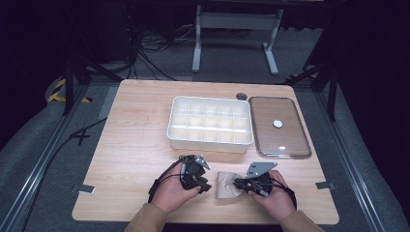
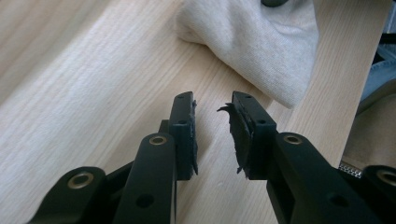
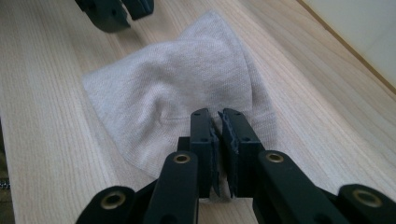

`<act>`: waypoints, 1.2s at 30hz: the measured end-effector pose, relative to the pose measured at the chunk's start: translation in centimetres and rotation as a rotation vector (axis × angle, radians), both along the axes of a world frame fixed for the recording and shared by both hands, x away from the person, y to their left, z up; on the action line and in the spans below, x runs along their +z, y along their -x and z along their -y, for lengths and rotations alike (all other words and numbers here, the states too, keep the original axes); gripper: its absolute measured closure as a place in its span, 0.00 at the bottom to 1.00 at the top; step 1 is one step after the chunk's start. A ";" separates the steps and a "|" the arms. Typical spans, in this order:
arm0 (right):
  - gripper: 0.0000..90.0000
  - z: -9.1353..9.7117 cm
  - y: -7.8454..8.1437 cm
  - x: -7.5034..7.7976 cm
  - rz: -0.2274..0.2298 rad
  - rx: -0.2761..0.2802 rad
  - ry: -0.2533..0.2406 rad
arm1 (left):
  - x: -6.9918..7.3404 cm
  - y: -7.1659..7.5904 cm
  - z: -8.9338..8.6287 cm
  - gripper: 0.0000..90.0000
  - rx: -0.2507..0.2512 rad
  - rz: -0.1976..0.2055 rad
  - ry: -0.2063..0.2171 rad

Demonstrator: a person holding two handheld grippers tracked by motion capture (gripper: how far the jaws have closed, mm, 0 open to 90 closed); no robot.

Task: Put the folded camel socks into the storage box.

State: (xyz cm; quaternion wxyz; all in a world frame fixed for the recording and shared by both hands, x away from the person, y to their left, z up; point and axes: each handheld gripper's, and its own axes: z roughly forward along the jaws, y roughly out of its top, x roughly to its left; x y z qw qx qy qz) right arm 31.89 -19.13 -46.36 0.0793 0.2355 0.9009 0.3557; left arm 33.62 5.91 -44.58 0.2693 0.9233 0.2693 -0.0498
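Item 1, beige cloth (image 1: 228,185): I see it lying crumpled on the near edge of the wooden desk (image 1: 140,130), between my two grippers.

Item 2, right gripper (image 1: 240,183): in the right gripper view its fingers (image 3: 204,140) are nearly together over the near edge of the cloth, a thin gap between the worn pads. I cannot tell whether any fabric is pinched between them.

Item 3, left gripper (image 1: 205,185): in the left gripper view its fingers (image 2: 183,135) stand apart with bare desk between them, holding nothing. The cloth lies just ahead of the tips, apart from them. One pad looks frayed at its edge.

Item 4, white compartment tray (image 1: 211,124): sits at the middle of the desk, beyond both grippers; compartments look empty.

Item 5, clear lid (image 1: 279,126): lies flat just beside the tray on its right, with a small white disc (image 1: 278,123) at its centre.
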 end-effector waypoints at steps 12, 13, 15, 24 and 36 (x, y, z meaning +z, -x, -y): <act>0.99 0.1 0.7 0.0 0.062 0.001 -0.019 | -0.7 -0.2 2.0 0.96 -0.074 0.030 -0.086; 1.00 0.0 0.8 0.2 0.069 0.003 -0.031 | -0.7 -0.2 2.0 0.97 -0.079 0.029 -0.083; 0.99 -0.1 1.0 0.4 0.072 0.011 -0.051 | -0.7 -0.2 2.1 0.98 -0.078 0.028 -0.084; 0.99 -0.4 0.6 -0.4 0.020 0.021 -0.043 | -0.7 0.0 3.2 0.92 -0.105 0.054 -0.083; 0.99 -0.8 1.1 -0.2 0.040 0.053 -0.015 | 0.0 0.0 3.3 0.83 -0.119 0.081 0.000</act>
